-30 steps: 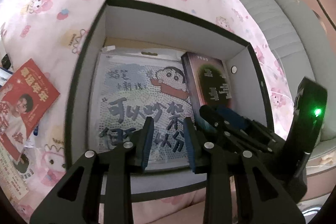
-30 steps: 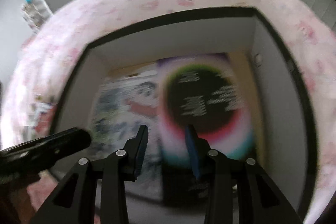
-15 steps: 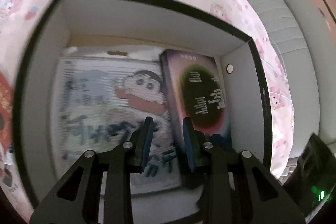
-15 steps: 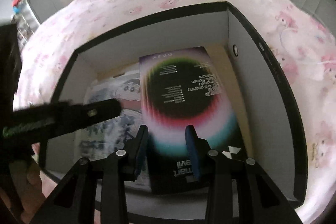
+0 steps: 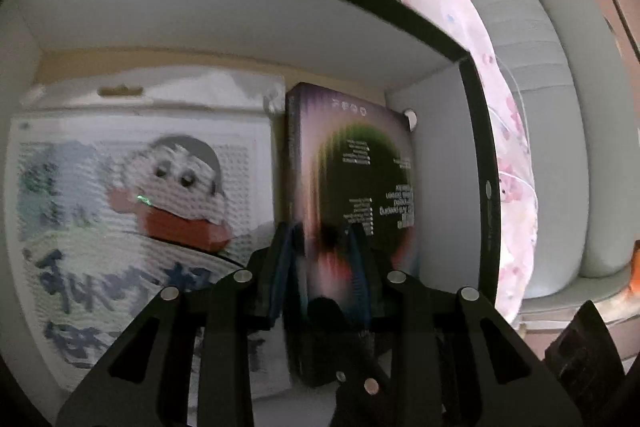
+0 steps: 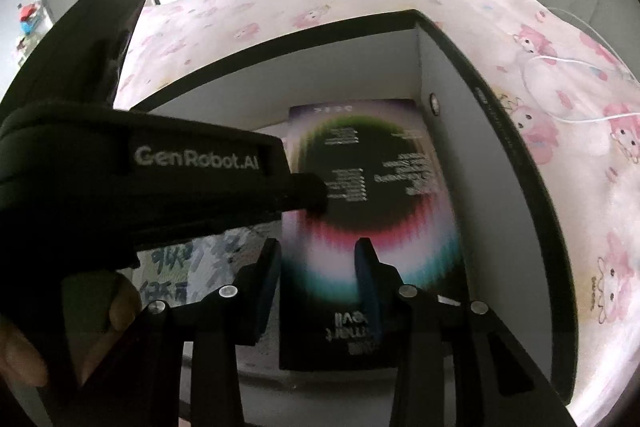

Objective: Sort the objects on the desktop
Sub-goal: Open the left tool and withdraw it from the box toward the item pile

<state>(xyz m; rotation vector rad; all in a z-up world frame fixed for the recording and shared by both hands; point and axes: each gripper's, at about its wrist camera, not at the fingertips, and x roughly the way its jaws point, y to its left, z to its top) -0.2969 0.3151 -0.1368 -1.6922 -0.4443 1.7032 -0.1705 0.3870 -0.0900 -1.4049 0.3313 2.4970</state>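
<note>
Dark package: the dark package (image 6: 372, 211) lies flat in my box (image 6: 448, 163), against its 3 o'clock wall, beside the cartoon sheet (image 5: 132, 203) at 9 o'clock.
Left claw: my left gripper (image 5: 322, 259) tilts down, jaws narrowly parted over the package's near left edge; whether they pinch it I cannot tell.
Right claw: my right gripper (image 6: 316, 271) hangs partly open above the package's near end, empty.
Room: walls crowd 12 and 3 o'clock.
</note>
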